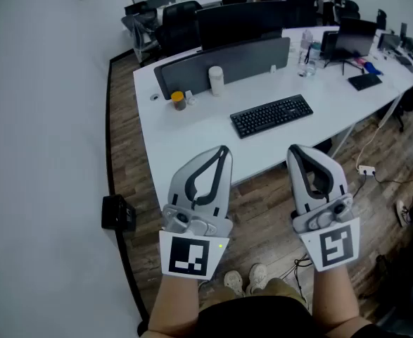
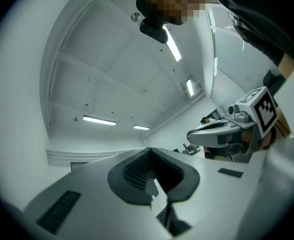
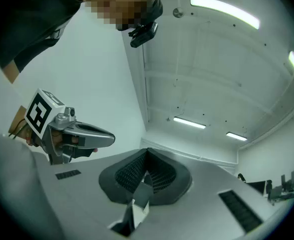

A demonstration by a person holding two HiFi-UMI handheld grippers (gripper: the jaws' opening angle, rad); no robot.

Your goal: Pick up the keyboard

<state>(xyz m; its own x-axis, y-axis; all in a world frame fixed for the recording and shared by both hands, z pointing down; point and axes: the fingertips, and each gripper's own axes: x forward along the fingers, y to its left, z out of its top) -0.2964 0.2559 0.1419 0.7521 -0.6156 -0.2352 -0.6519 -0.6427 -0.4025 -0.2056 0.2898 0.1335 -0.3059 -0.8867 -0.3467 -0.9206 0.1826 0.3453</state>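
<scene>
Two tools are held side by side: the left gripper (image 1: 224,150) and the right gripper (image 1: 294,148), each with jaws pressed together on nothing. Beyond them, the black keyboard (image 1: 271,115) lies untouched on the white desk (image 1: 185,136).

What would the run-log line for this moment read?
phase: pre-reach | left gripper: shut, empty | right gripper: shut, empty | keyboard: flat on white desk, untouched

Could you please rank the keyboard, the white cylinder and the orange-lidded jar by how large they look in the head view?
1. keyboard, clearly largest
2. white cylinder
3. orange-lidded jar, smallest, though not far below the white cylinder
</scene>
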